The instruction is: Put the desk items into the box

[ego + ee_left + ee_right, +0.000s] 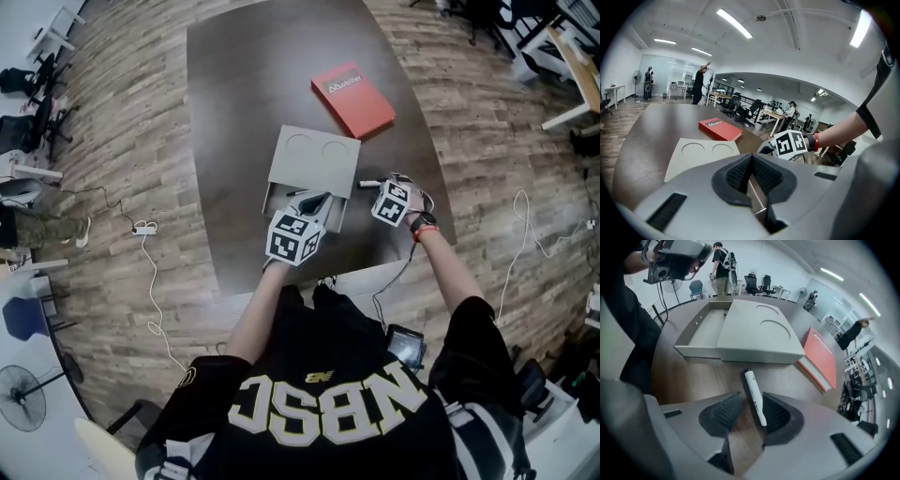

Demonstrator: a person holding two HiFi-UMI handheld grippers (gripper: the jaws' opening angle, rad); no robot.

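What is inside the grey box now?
The uncovered part of the grey box shows a bare floor, apart from a small dark thing at the lid's edge, too small to name. The lid covers the rest, so anything under it is hidden.

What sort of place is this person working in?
Most likely an open-plan office or lab: rows of desks with office chairs fill the background, long strip lights run overhead, and a standing fan sits on the wood-look floor.

Wood-plank floor, ceiling strip lights, a standing fan.
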